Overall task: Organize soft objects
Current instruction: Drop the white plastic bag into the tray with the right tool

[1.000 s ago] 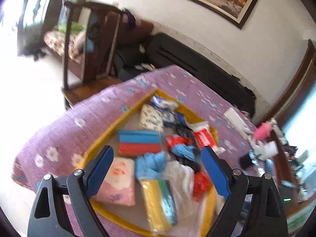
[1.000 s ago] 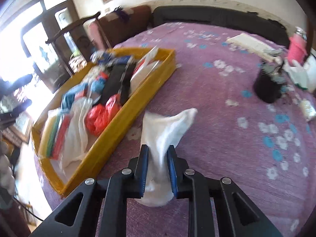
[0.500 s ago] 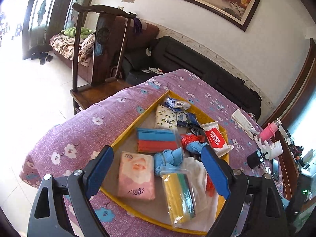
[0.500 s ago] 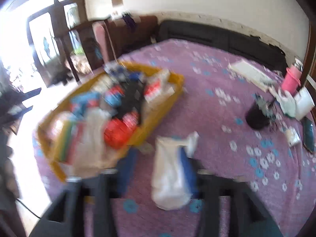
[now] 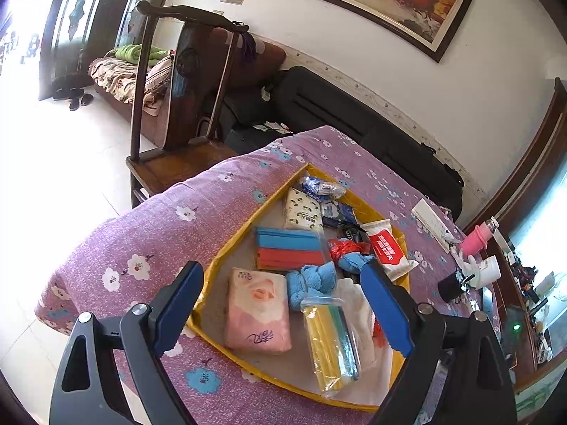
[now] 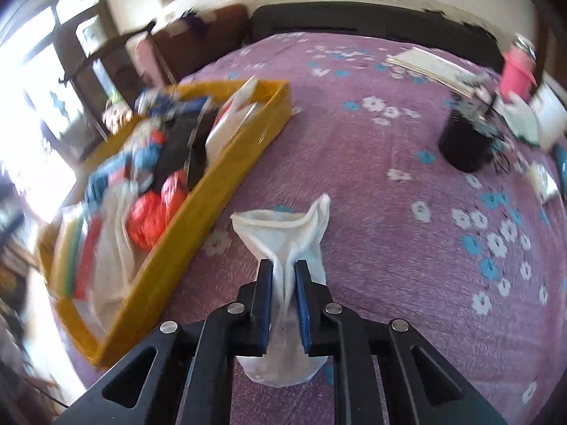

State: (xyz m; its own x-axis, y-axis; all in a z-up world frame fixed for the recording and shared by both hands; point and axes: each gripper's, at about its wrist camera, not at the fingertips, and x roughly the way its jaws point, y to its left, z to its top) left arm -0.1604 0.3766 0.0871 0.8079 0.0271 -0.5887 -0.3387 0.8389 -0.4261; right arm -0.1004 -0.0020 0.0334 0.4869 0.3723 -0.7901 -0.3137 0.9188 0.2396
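R gripper (image 6: 283,276): jaws pinched on the white cloth (image 6: 283,233), gripping it mid-body. Cloth sits over the purple cover (image 6: 389,248), just beside the tray (image 6: 198,212), outside its long wall. Can't tell if the lower end is touching the cover or hanging free.

L gripper (image 5: 283,297): jaws wide open, nothing in them, hovering above the tray's near end.

Tray's crowded: tissue pack (image 5: 257,315), sponge pack (image 5: 331,340), blue towel (image 5: 310,281), red/blue block (image 5: 288,248), wipes (image 5: 386,248), more white fabric by the right wall.

Step in hand, my read: carry cloth over the wall and set it in w/ the rest.

How to do it well:
- You're holding mid-cloth, so both ends flop. Lift high enough that the trailing end clears the yellow wall, else it'll snag or drape over the rim.
- Aim for the bare floor patch left of the tissue pack, or lay it on the white fabric; don't bury the small packs.
- Lower first, then release, so it lands in a heap and not half out.
- Keep L clear of the drop zone, or use it to nudge the sponge pack aside.
- R view is smeared; slow down before crossing the wall.
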